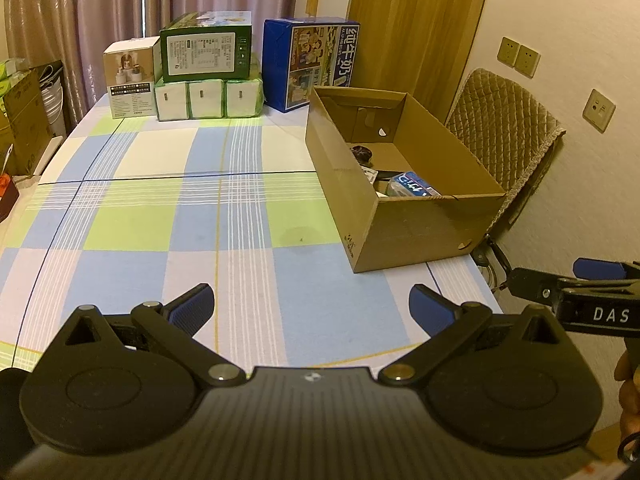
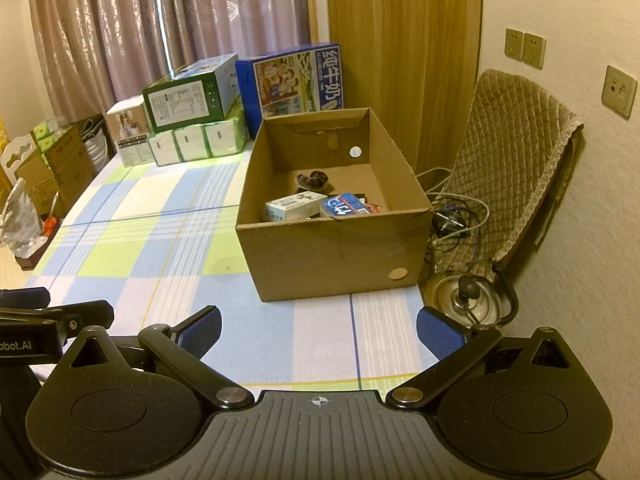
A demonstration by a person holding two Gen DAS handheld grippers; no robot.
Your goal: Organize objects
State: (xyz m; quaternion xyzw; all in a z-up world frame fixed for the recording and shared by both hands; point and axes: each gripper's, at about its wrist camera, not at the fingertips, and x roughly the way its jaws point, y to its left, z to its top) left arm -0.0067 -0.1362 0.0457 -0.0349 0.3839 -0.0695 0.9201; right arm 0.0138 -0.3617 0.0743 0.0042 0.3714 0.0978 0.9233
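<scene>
An open cardboard box (image 2: 332,252) stands on the checked tablecloth (image 2: 168,240) at the table's right side. Inside lie a white carton (image 2: 294,206), a blue-and-white packet (image 2: 346,205) and a dark brown lump (image 2: 312,181). The left wrist view shows the same cardboard box (image 1: 416,228) with the blue-and-white packet (image 1: 414,186) and the dark lump (image 1: 362,153) partly hidden by its wall. My left gripper (image 1: 312,306) is open over bare cloth near the front edge. My right gripper (image 2: 318,330) is open too, in front of the box, holding nothing.
At the table's far end stand a green box (image 2: 188,92) on tissue packs (image 2: 196,142), a white box (image 2: 130,134) and a blue milk carton (image 2: 290,82). A quilted chair (image 2: 516,168), cables and a kettle (image 2: 466,300) lie right of the table. Cartons stand at left.
</scene>
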